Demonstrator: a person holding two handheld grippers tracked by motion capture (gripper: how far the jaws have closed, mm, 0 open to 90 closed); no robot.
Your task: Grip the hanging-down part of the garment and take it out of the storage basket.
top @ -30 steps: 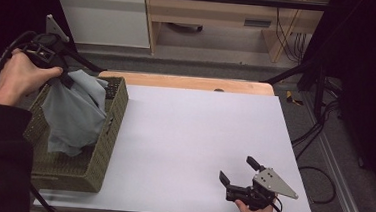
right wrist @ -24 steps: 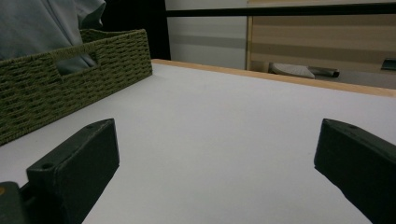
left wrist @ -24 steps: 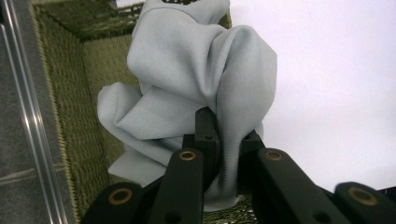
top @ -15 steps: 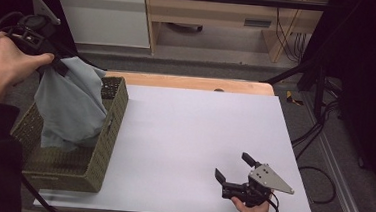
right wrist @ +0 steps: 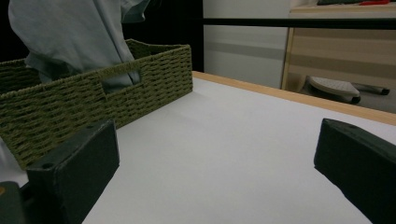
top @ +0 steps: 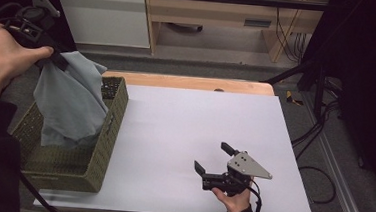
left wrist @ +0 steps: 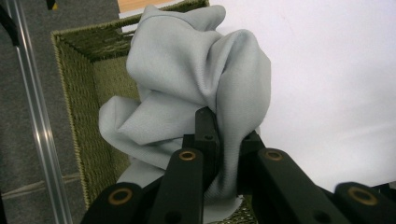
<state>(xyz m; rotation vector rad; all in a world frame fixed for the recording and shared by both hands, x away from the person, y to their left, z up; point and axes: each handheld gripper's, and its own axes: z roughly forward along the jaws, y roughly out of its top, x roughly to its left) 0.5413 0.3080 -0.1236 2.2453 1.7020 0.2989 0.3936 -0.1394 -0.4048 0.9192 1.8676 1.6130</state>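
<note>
Left hand-held gripper [top: 54,59] clamped on grey cloth [top: 71,100] hanging into woven basket [top: 105,145], right hand-held gripper [top: 214,160] wide open

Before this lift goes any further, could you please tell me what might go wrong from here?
1. The left gripper pinches only a bunched fold of the pale grey fabric cloth, so it might slip free.
2. The cloth's lower end is still inside the olive-green woven basket; it could snag and tip or drag the basket.
3. The right gripper rests open on the white table, not steadying anything.
</note>
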